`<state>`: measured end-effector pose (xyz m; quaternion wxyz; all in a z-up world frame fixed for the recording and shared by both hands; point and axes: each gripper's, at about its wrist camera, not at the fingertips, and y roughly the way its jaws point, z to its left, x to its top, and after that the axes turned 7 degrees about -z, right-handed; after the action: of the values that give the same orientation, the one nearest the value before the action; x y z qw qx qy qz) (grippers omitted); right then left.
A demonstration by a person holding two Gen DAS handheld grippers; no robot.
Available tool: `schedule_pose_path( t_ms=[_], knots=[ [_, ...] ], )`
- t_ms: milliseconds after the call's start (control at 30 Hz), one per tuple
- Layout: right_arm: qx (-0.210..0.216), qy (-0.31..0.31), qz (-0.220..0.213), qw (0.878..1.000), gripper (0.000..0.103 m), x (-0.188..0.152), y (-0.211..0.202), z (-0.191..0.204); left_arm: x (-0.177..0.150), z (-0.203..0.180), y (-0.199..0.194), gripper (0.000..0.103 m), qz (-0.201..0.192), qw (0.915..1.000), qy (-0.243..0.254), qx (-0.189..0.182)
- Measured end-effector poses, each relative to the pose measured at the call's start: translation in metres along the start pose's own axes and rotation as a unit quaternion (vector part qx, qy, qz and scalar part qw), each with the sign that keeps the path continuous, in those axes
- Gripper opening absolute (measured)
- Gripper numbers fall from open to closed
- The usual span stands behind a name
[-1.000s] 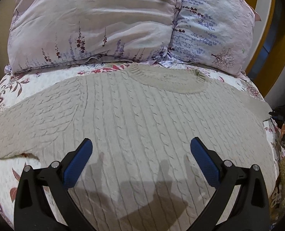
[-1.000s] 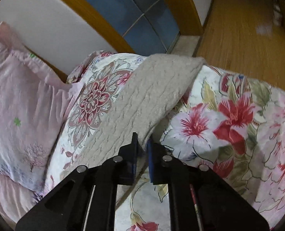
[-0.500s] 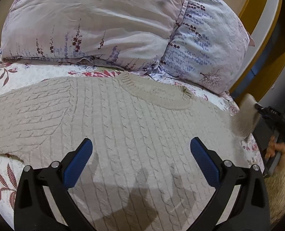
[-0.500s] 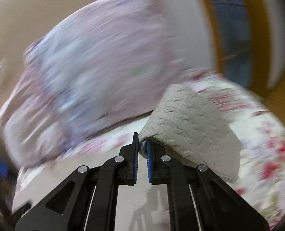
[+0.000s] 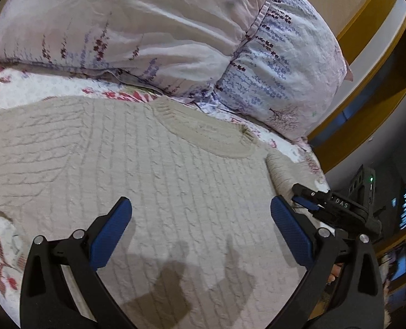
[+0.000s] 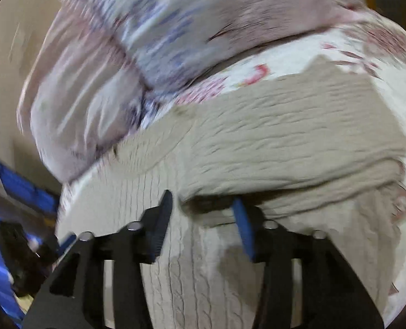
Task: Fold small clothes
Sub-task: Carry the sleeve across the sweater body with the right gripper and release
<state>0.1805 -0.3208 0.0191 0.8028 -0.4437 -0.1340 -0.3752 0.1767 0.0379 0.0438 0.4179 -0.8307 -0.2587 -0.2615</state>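
Pillows (image 5: 153, 38) crowd the sweater (image 5: 137, 170); both hand-held grippers are spread, the right (image 6: 203, 208) just opening, empty.

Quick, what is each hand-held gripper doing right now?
Left hand-held gripper: open, empty, over the sweater.
Right hand-held gripper: open, its jaws have just been opening, nothing pinched; the folded sleeve lies just past its fingertips.
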Motion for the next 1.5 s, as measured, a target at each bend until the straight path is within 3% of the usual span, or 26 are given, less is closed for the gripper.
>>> schedule_pose_path(
  t_ms=[100, 233, 300, 333, 367, 467, 600, 700, 767, 800, 900, 1000, 1100, 1233, 1333, 1500],
  knots=[
    [0.009, 0.071, -0.018, 0.997, 0.049, 0.008, -0.012, -0.025, 0.002, -0.003, 0.004, 0.100, 0.005, 0.9999, -0.005, -0.012],
    [-0.016, 0.138, -0.044, 0.989, 0.047, 0.020, -0.019, -0.051, 0.004, -0.005, 0.009, 0.098, 0.008, 0.9997, -0.011, -0.018],
    [-0.039, 0.141, -0.059, 0.988, 0.032, 0.026, -0.017, -0.052, 0.004, -0.002, 0.011, 0.098, 0.011, 0.9995, -0.021, -0.019],
    [-0.054, 0.131, -0.063, 0.988, 0.019, 0.029, -0.016, -0.049, 0.004, 0.000, 0.011, 0.098, 0.012, 0.9994, -0.025, -0.019],
    [-0.076, 0.110, -0.070, 0.989, 0.013, 0.032, -0.016, -0.042, 0.004, 0.003, 0.011, 0.097, 0.013, 0.9993, -0.029, -0.019],
    [-0.103, 0.020, -0.108, 0.989, 0.010, 0.039, -0.022, -0.003, 0.006, 0.011, 0.010, 0.096, 0.013, 0.9985, -0.048, -0.025],
    [-0.048, -0.100, -0.125, 0.986, 0.010, 0.030, -0.017, 0.071, 0.009, 0.021, 0.005, 0.095, 0.006, 0.9971, -0.069, -0.031],
    [0.014, -0.188, -0.037, 0.981, 0.015, -0.001, 0.023, 0.126, 0.009, 0.025, 0.004, 0.095, 0.006, 0.9957, -0.085, -0.037],
    [0.046, -0.221, 0.061, 0.972, 0.038, -0.032, 0.059, 0.144, 0.008, 0.025, 0.007, 0.094, 0.013, 0.9953, -0.088, -0.036],
    [0.049, -0.222, 0.088, 0.970, 0.040, -0.044, 0.068, 0.145, 0.007, 0.025, 0.008, 0.093, 0.019, 0.9949, -0.092, -0.038],
    [0.052, -0.194, 0.099, 0.975, 0.044, -0.054, 0.065, 0.127, 0.006, 0.023, 0.013, 0.089, 0.030, 0.9937, -0.099, -0.044],
    [0.051, -0.086, 0.072, 0.992, 0.045, -0.042, 0.034, 0.074, 0.005, 0.023, 0.021, 0.082, 0.040, 0.9921, -0.109, -0.047],
    [0.025, 0.014, 0.026, 0.999, 0.045, -0.030, 0.002, 0.017, 0.004, 0.025, 0.033, 0.072, 0.055, 0.9877, -0.136, -0.054],
    [0.000, 0.135, -0.016, 0.991, 0.045, -0.014, -0.018, -0.044, 0.005, 0.028, 0.050, 0.055, 0.071, 0.9813, -0.170, -0.055],
    [-0.007, 0.190, -0.037, 0.981, 0.045, -0.006, -0.027, -0.077, 0.006, 0.029, 0.061, 0.042, 0.074, 0.9799, -0.180, -0.045],
    [-0.014, 0.212, -0.073, 0.974, 0.038, 0.003, -0.031, -0.094, 0.010, 0.035, 0.072, 0.024, 0.070, 0.9766, -0.202, -0.023]
  ],
)
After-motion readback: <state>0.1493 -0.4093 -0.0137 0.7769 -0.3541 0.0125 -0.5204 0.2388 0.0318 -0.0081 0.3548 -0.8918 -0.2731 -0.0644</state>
